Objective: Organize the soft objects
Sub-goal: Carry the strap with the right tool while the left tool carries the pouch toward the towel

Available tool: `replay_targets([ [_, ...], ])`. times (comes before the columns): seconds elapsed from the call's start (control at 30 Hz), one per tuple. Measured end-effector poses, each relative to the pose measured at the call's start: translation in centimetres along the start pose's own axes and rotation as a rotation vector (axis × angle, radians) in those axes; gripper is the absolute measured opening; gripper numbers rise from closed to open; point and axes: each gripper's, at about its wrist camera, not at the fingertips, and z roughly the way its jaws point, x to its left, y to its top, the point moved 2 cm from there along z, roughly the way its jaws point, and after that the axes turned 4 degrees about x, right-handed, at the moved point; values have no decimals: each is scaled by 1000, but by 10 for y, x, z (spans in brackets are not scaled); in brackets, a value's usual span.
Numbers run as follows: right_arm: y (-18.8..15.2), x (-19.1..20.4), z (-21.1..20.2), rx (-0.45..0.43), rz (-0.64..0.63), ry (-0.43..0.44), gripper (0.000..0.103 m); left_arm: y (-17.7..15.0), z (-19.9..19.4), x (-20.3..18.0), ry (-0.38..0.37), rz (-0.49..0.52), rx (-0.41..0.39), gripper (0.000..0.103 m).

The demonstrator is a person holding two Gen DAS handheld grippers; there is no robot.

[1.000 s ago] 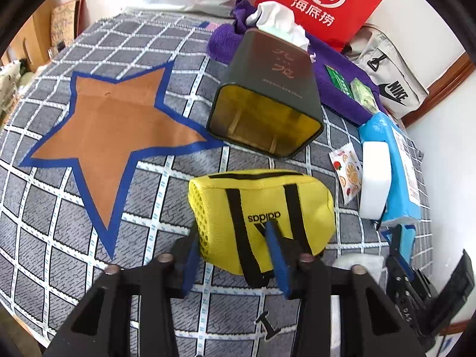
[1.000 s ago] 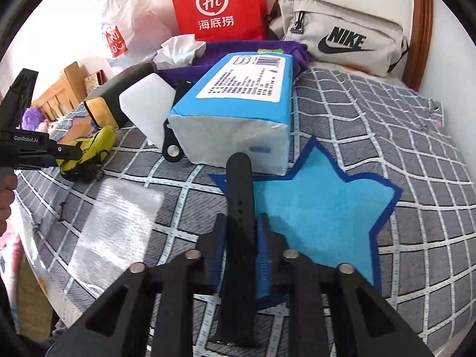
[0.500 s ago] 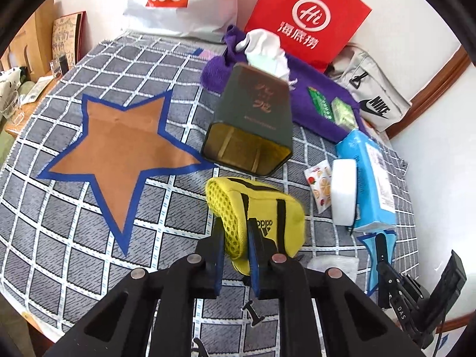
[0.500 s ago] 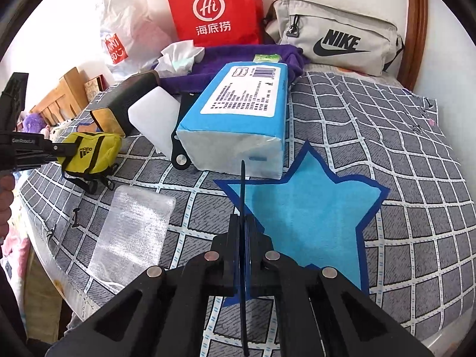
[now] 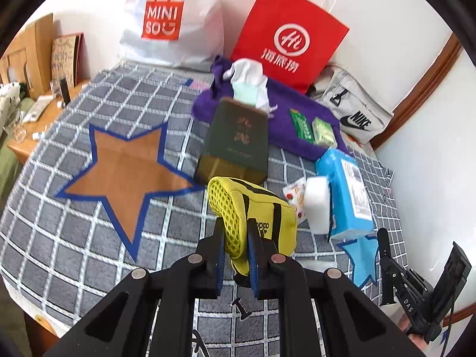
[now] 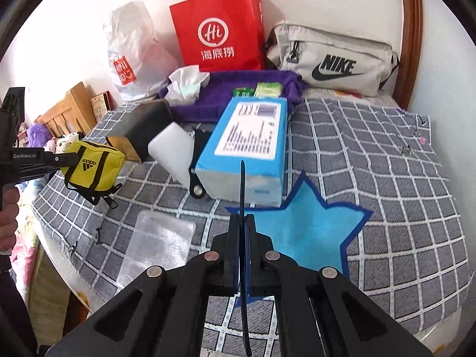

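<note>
You get bright, even daylight in both views, with soft, faint shadows. Fisheye distortion bends the checked bedspread [image 5: 74,238] toward black corners. The white wall [image 6: 342,0] looks slightly washed out.

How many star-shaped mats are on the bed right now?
2. A brown star lies on the checked bedspread left of the dark tissue box; a blue star lies in front of the blue tissue pack. Clutter could hide others.
</note>
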Motion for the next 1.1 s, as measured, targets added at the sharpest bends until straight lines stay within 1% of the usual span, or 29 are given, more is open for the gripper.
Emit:
replay_targets([
  [0.17, 15, -4, -6, -12, 17, -16, 3, 14, -16, -3, -5, 5, -39, 13],
  [0.27, 32, -6, -14, -40, 26, -23, 3, 24, -25, -5, -14, 4, -64, 13],
  [0.47, 58, -7, -20, -74, 32, -13, 3, 43, -32, -13, -18, 14, -92, 13],
  [0.57, 66, -7, -19, -74, 38, -11, 3, 52, -32, -17, -26, 19, -98, 13],
  [0.6, 74, -9, -15, -71, 53, 2, 3, 54, -32, -18, -28, 20, -98, 13],
  [0.63, 74, -9, -15, -71, 53, 2, 3, 58, -30, -20, -28, 23, -98, 13],
  [0.8, 96, -13, -5, -59, 65, 10, 3, 69, -26, -25, -39, 27, -102, 13],
  [1.07, 122, -8, 7, -54, 43, 9, 3, 93, -16, -29, -52, 27, -102, 13],
  [1.1, 129, -6, 11, -52, 39, 9, 3, 96, -15, -29, -53, 28, -102, 13],
])
